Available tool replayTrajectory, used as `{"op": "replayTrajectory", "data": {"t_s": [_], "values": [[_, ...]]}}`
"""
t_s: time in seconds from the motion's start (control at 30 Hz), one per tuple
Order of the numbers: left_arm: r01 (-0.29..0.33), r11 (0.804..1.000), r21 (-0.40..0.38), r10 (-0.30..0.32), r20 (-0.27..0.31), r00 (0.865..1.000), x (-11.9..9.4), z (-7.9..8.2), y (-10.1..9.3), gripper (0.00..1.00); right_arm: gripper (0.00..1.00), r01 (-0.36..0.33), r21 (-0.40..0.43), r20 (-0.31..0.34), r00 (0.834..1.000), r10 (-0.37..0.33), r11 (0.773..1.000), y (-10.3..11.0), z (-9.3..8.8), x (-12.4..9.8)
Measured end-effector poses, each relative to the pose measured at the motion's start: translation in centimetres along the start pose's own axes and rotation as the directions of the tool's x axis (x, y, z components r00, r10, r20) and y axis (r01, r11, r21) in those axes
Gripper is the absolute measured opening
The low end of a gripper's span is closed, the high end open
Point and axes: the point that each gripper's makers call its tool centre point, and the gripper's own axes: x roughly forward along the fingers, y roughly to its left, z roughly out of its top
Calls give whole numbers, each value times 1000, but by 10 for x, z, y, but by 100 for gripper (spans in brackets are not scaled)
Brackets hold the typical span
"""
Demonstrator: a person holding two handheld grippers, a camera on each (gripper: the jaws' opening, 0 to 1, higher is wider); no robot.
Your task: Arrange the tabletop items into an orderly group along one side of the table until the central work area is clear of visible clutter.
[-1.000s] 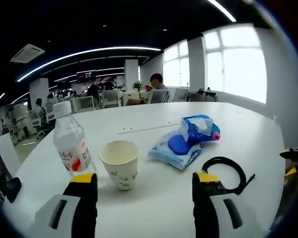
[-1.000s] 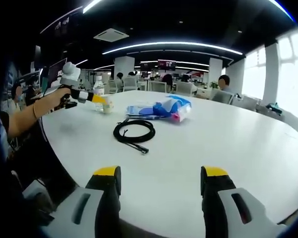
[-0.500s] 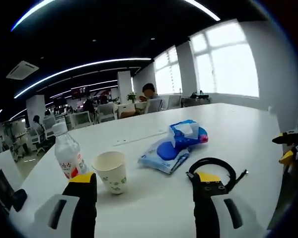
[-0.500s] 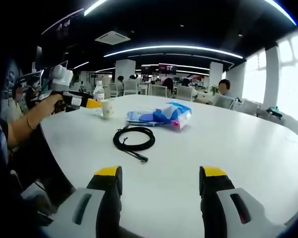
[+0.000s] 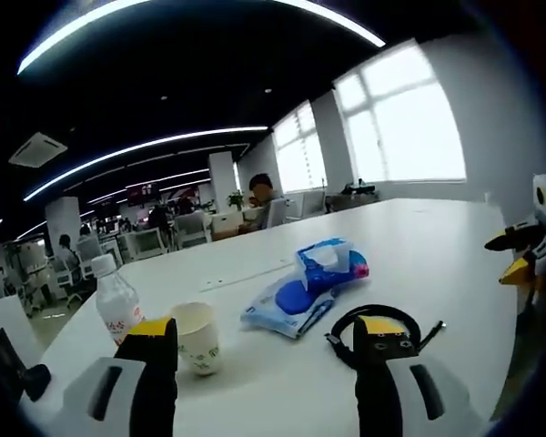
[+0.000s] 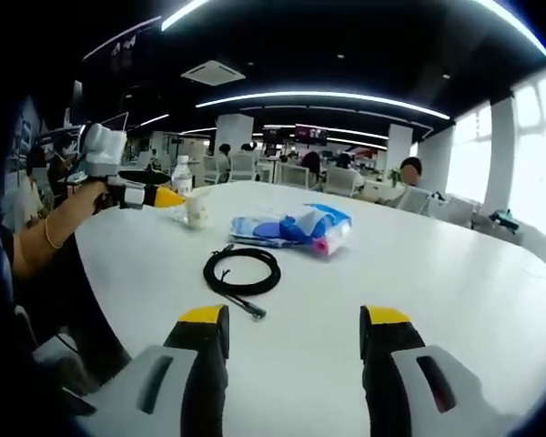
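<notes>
On the white table stand a clear water bottle with a red-and-white label and a paper cup. Beside them lie blue wipe packs and a coiled black cable. My left gripper is open, its jaws near the cup and the cable, touching neither. In the right gripper view my right gripper stands open, short of the cable. The wipe packs, cup and bottle lie beyond, with the left gripper held by a hand.
The other gripper's yellow tips show at the right edge of the left gripper view. Office chairs, desks and seated people fill the room beyond the table. A dark object sits at the table's left edge.
The left gripper has pulled back and tilted up, so the items look smaller and lower. The right view has drawn back slightly. Nothing on the table has moved.
</notes>
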Motion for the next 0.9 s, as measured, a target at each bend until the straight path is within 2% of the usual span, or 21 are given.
{"op": "replayTrajectory", "data": {"t_s": [0.3,0.4,0.57,0.73,0.9], "values": [[7,999,41,-8,19,1000,-2,9,-9,78,56,1,-43,22,1000,0,999,-5,17,6],[2,997,71,-6,59,998,-2,20,-13,77,56,0,-56,31,1000,1,998,-8,25,9],[-10,993,117,-1,91,996,-2,30,-20,76,57,-6,-82,58,998,11,997,-11,41,15],[-13,988,154,-2,96,995,0,33,-28,75,57,-8,-101,61,998,14,995,-15,51,21],[1,990,140,-13,85,996,4,32,-33,75,57,-10,-117,54,998,17,993,-17,56,26]]}}
